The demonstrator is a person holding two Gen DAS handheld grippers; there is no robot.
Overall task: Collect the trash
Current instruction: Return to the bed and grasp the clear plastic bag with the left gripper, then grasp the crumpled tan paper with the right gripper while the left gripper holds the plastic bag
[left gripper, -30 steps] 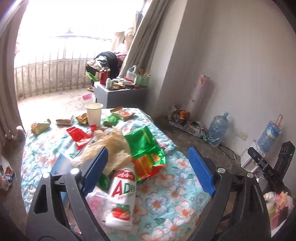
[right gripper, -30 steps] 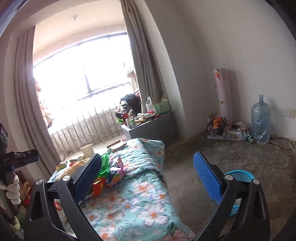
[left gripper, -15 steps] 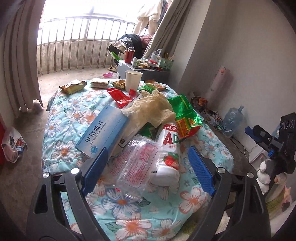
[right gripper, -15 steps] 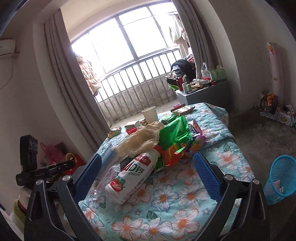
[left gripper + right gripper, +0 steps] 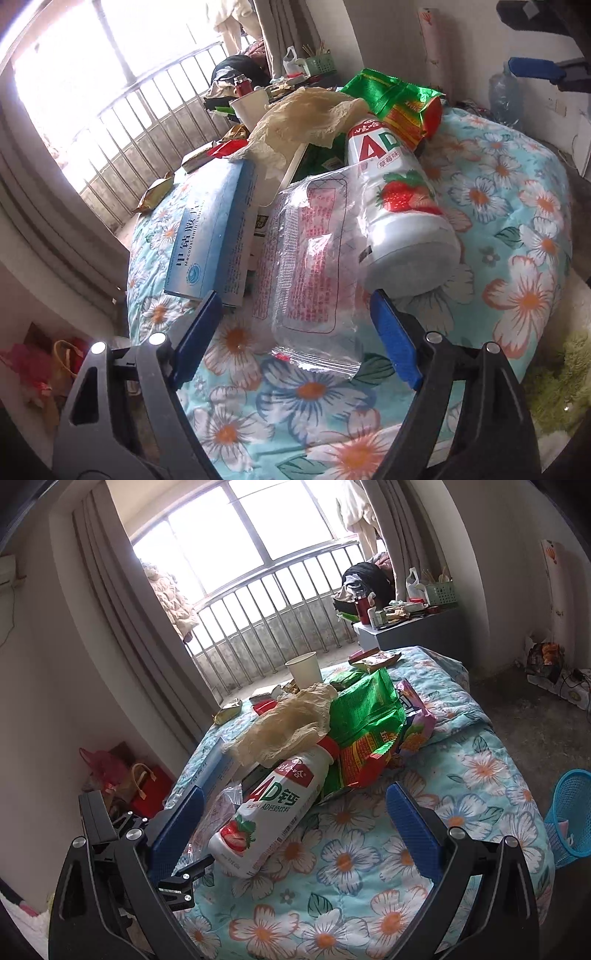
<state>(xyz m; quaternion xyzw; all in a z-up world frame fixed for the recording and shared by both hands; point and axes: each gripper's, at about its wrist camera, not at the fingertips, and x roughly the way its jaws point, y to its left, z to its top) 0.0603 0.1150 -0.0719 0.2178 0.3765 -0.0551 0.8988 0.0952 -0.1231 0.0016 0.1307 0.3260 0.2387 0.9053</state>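
Trash lies heaped on a floral-covered table (image 5: 517, 229). A white AD bottle with a strawberry label (image 5: 399, 206) lies on its side; it also shows in the right wrist view (image 5: 273, 808). A clear plastic wrapper with red print (image 5: 314, 266) lies beside it. A blue box (image 5: 214, 229), a beige crumpled bag (image 5: 306, 114) and a green snack bag (image 5: 365, 716) are behind. My left gripper (image 5: 295, 332) is open, its fingers either side of the wrapper's near end. My right gripper (image 5: 291, 823) is open around the bottle's base.
A paper cup (image 5: 304, 670) and small wrappers sit at the table's far end. A blue mesh bin (image 5: 569, 812) stands on the floor to the right. A grey cabinet (image 5: 417, 631) with clutter, a window railing and curtains are behind. Red bags (image 5: 147, 786) are on the left floor.
Both grippers have moved in close to the heap and lower. The left now straddles the clear wrapper; the right now straddles the bottle. Both stayed open.
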